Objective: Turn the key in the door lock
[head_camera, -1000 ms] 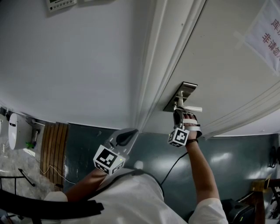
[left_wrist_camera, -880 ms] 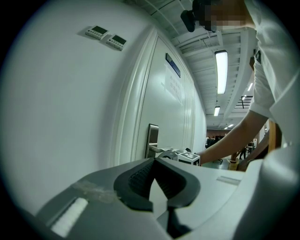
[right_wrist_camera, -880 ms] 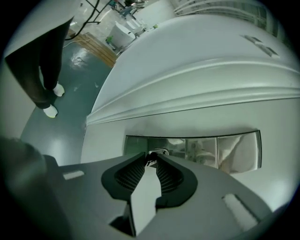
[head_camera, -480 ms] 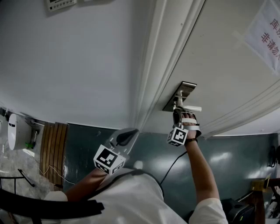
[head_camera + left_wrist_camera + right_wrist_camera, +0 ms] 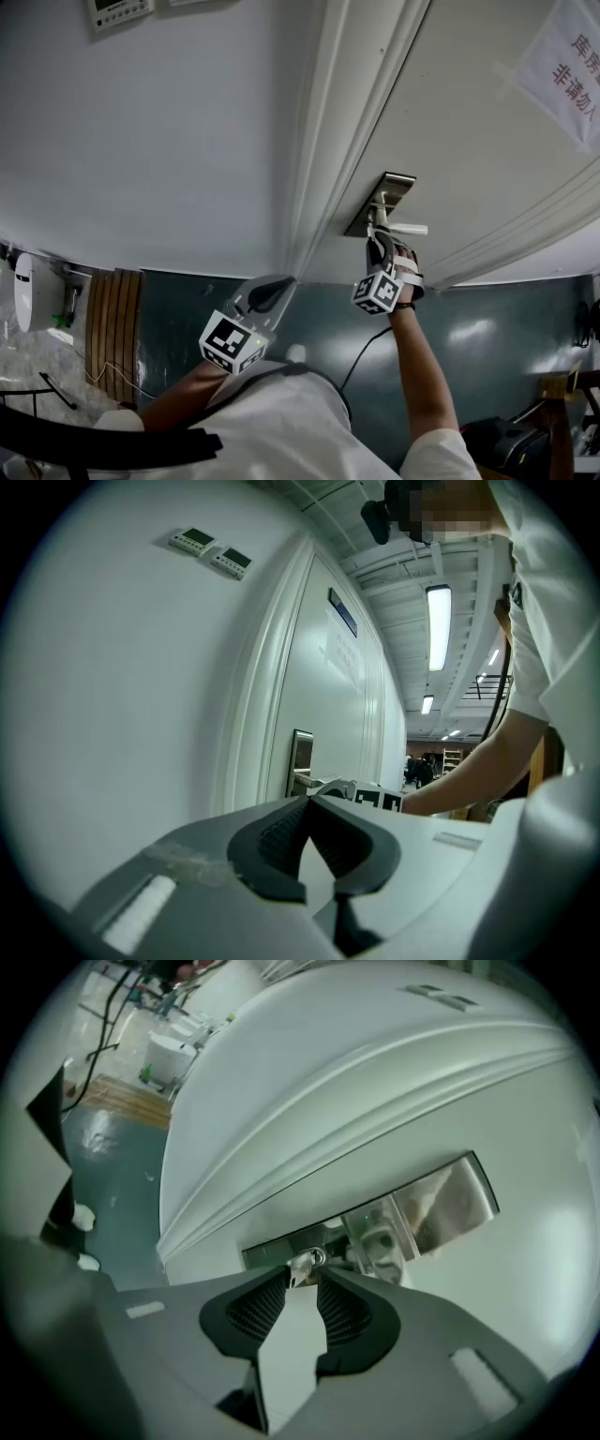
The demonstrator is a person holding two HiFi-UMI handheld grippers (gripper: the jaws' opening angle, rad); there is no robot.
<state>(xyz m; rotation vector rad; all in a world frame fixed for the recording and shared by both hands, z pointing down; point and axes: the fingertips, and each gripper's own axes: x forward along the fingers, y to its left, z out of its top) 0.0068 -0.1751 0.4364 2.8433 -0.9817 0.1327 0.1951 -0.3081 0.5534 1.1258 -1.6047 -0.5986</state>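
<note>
Key sits at the tips of the right gripper. Only its head shows, sticking out of the lock plate toward the gripper. Long axis runs straight into the door, shaft end pointing inward. Can't tell how the head is rotated.

Right gripper: jaws part-way apart and opening, key head between the tips. A gap shows beside the head, so it reads as let go, not clamped. The tips are just short of the lock plate.

Left gripper: jaw tips pinched together, nothing between them. It is held low, well apart from the lock, and aimed along the wall toward the door.

View differences:
- Right gripper view is the only one showing the key. It also shows green floor off to the left.
- In the head view the key is too small or covered. That view shows both grippers, the handle just beside the right gripper, the door frame and a paper sign high on the door.
- Left gripper view shows the lock plate edge-on, two wall control panels above, and ceiling lights far back.
</note>
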